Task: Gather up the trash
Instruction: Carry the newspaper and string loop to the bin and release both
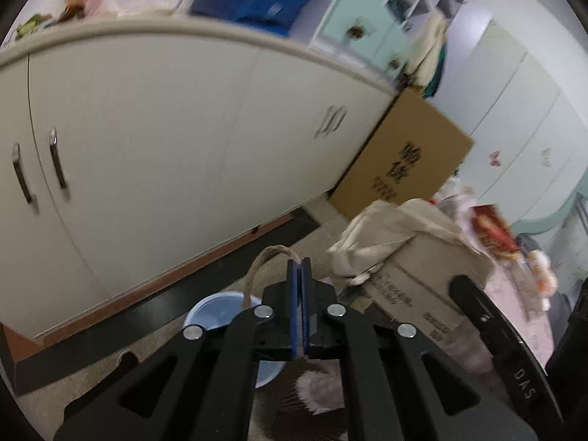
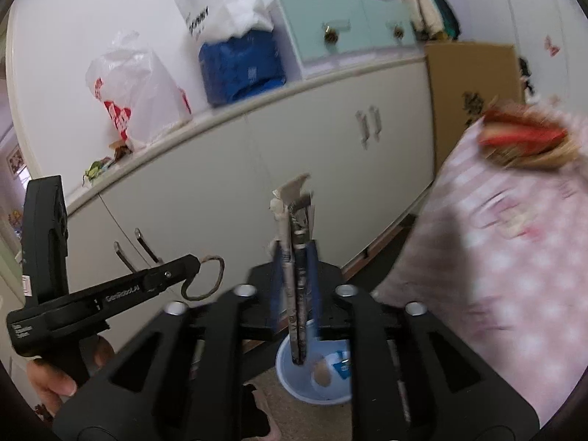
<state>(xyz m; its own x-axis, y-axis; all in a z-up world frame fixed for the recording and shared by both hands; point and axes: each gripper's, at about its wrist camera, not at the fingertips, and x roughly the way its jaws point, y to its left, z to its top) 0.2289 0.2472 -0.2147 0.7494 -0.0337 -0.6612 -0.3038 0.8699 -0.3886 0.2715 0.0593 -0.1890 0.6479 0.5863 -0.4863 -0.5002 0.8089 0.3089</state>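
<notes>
The left gripper point(image 1: 300, 268) is clamped on a loop of rough, brownish twine point(image 1: 261, 270); its blue pads are pressed together with the fibrous cord arching out to one side. In the right wrist view the same loop point(image 2: 207, 275) hangs as a frayed, oval ring from the tip of the left gripper point(image 2: 194, 262), above and to the left of the blue bowl.

The right gripper point(image 2: 296, 257) is squeezed onto a flattened, crumpled strip of printed paper point(image 2: 294, 242), grey and white, with a torn pale end sticking up past the fingertips and its lower end dangling straight over the blue bowl point(image 2: 294, 386).

That bowl is a round, smooth, pale blue plastic basin sitting on the speckled floor point(image 2: 264, 382). Inside it lie a brownish, egg-shaped lump point(image 2: 322, 374) and a small blue-and-white wrapper point(image 2: 341, 364). From the left wrist view the blue bowl point(image 1: 213, 312) sits directly under the gripper, partly hidden by its black linkage.

Behind the bowl runs a long counter point(image 2: 228, 117) with matte cream doors and metal bar handles. To the right of the bowl a pink checked fabric point(image 2: 496, 257) slopes down, soft and blurred. A brown cardboard box point(image 1: 408, 158) stands at the counter's far end.
</notes>
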